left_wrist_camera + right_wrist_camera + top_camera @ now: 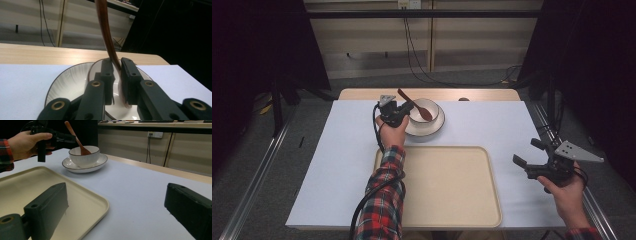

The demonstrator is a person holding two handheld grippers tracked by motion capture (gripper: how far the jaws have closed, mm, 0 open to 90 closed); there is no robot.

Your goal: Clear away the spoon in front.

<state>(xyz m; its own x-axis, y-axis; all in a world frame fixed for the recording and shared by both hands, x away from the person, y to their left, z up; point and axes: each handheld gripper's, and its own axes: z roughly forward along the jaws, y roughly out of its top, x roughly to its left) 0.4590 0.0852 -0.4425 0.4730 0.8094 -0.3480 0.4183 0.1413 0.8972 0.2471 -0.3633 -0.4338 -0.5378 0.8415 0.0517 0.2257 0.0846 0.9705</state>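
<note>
A brown wooden spoon stands tilted in a white bowl, which rests on a white plate at the far middle of the table. My left gripper is shut on the spoon's handle just above the bowl's rim. In the left gripper view the handle rises between the two pads, over the plate. My right gripper hangs open with nothing in it, to the right of the tray. The right gripper view shows the spoon, bowl and left gripper far off.
A large beige tray with nothing on it lies at the near middle of the white table cover. A strip of bare wood runs along the table's far edge. Dark curtains and cables stand beyond.
</note>
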